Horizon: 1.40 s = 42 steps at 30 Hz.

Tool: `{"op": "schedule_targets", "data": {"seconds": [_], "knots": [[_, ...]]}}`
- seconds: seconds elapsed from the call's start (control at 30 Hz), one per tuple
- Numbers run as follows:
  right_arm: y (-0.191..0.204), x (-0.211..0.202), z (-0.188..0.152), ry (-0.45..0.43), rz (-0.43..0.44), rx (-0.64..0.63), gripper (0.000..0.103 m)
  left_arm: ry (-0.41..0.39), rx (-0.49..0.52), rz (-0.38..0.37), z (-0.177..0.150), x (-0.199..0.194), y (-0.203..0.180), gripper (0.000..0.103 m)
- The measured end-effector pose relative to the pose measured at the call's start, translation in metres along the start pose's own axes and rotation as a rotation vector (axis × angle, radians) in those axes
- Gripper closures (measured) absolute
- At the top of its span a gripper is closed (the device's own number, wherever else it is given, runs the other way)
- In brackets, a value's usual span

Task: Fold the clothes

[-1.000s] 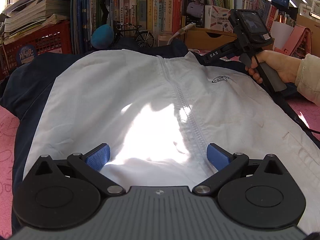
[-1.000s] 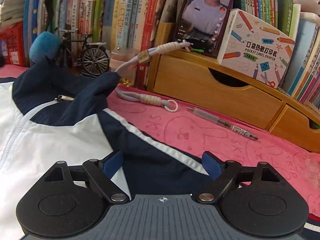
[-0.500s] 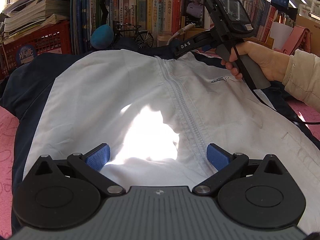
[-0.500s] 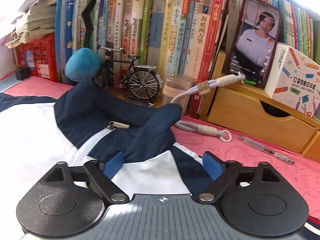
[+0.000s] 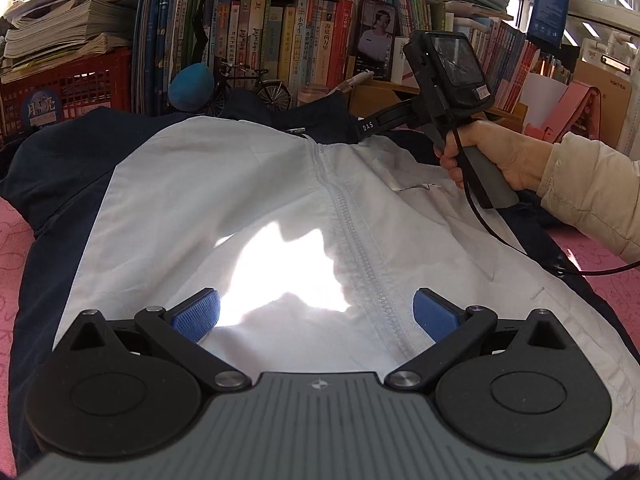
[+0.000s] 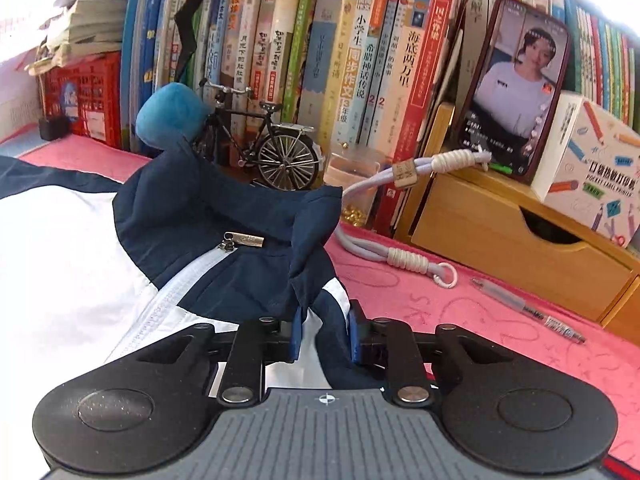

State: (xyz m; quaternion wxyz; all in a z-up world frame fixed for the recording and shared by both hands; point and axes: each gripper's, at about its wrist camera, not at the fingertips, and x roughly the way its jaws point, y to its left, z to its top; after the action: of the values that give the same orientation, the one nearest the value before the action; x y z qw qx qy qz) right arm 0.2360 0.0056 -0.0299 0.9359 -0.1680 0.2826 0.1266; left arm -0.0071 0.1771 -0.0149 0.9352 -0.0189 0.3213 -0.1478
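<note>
A white and navy zip jacket [image 5: 240,208] lies front up on a pink mat, its zipper [image 5: 352,240] running down the middle. My left gripper [image 5: 316,314] hovers open over the lower front, blue pads wide apart with nothing between them. In the left wrist view a hand holds the right gripper [image 5: 360,126] at the jacket's collar. My right gripper [image 6: 323,334] is shut on a fold of navy and white jacket cloth [image 6: 320,304] beside the collar [image 6: 224,216], just right of the zipper pull [image 6: 243,240].
Books [image 6: 360,72], a red crate [image 5: 68,88], a model bicycle [image 6: 272,148], a blue plush ball [image 6: 170,114] and a wooden drawer box [image 6: 512,240] line the far edge. A cord [image 6: 400,258] and a pen [image 6: 528,310] lie on the pink mat [image 6: 480,320] to the right.
The right gripper moved left to the collar and closed on the jacket cloth there, bunching the right shoulder. The left gripper has stayed open in place.
</note>
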Motion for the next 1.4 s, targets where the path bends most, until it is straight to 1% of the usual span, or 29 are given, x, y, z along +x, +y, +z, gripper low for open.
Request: {"op": "schedule_targets", "data": {"seconds": [0.1,0.13,0.17,0.23,0.27,0.3,0.33,0.37,0.4,0.47,0.5,0.6,0.67,1.0,1.03,1.07,1.1,1.13,1.23,1.4], "knots": [[-0.011,0.003,0.009,-0.025,-0.127,-0.012,0.082,-0.027,-0.004,0.015,0.002,0.0,-0.003,0.0],[-0.015,0.006,0.012,-0.034,-0.172,-0.011,0.088,-0.029,-0.006,0.02,0.002,0.002,-0.004,0.0],[-0.021,0.014,0.013,-0.01,-0.223,0.007,0.096,-0.009,-0.004,0.027,0.001,0.006,-0.004,0.0],[-0.036,0.031,0.015,0.047,-0.327,0.047,0.096,0.041,0.003,0.042,0.0,0.015,-0.004,0.0],[-0.048,0.033,0.013,0.084,-0.25,0.144,0.095,0.046,0.013,0.051,0.0,0.017,-0.005,0.0],[-0.06,0.023,0.007,0.078,-0.143,0.248,0.094,0.046,0.025,0.061,-0.001,0.017,-0.007,0.0],[-0.07,0.013,0.001,0.065,-0.034,0.35,0.088,0.047,0.031,0.064,-0.001,0.018,-0.007,0.0],[-0.076,-0.004,-0.006,0.045,0.002,0.372,0.075,0.048,0.033,0.066,-0.001,0.018,-0.008,0.0],[-0.08,-0.022,-0.013,0.023,0.028,0.382,0.068,0.048,0.034,0.067,-0.001,0.019,-0.009,0.0],[-0.09,-0.061,-0.028,-0.029,0.074,0.404,0.031,0.049,0.038,0.071,-0.002,0.019,-0.009,0.0],[-0.098,-0.082,-0.041,-0.039,0.095,0.44,0.027,0.049,0.038,0.073,-0.002,0.019,-0.01,0.0],[-0.124,-0.145,-0.082,-0.057,0.159,0.561,0.026,0.05,0.04,0.079,-0.003,0.019,-0.011,0.0],[-0.142,-0.176,-0.115,-0.052,0.171,0.667,0.026,0.052,0.043,0.085,-0.003,0.02,-0.012,0.0],[-0.147,-0.186,-0.185,-0.031,0.148,0.955,0.026,0.054,0.042,0.095,-0.003,0.021,-0.013,0.0],[-0.148,-0.187,-0.192,-0.028,0.145,0.983,0.028,0.053,0.041,0.096,-0.003,0.02,-0.013,0.0],[-0.148,-0.188,-0.199,-0.026,0.143,1.012,0.044,0.053,0.038,0.1,-0.002,0.02,-0.013,0.0],[-0.153,-0.186,-0.199,-0.025,0.111,1.013,0.061,0.053,0.035,0.104,-0.002,0.02,-0.013,0.0],[-0.159,-0.185,-0.199,-0.025,0.074,1.009,0.1,0.052,0.033,0.109,-0.002,0.02,-0.013,0.0],[-0.178,-0.181,-0.198,-0.023,-0.036,0.997,0.099,0.052,0.022,0.129,-0.003,0.017,-0.012,0.0],[-0.208,-0.174,-0.196,-0.019,-0.22,0.973,0.099,0.057,0.035,0.098,-0.005,0.011,-0.013,0.0]]}}
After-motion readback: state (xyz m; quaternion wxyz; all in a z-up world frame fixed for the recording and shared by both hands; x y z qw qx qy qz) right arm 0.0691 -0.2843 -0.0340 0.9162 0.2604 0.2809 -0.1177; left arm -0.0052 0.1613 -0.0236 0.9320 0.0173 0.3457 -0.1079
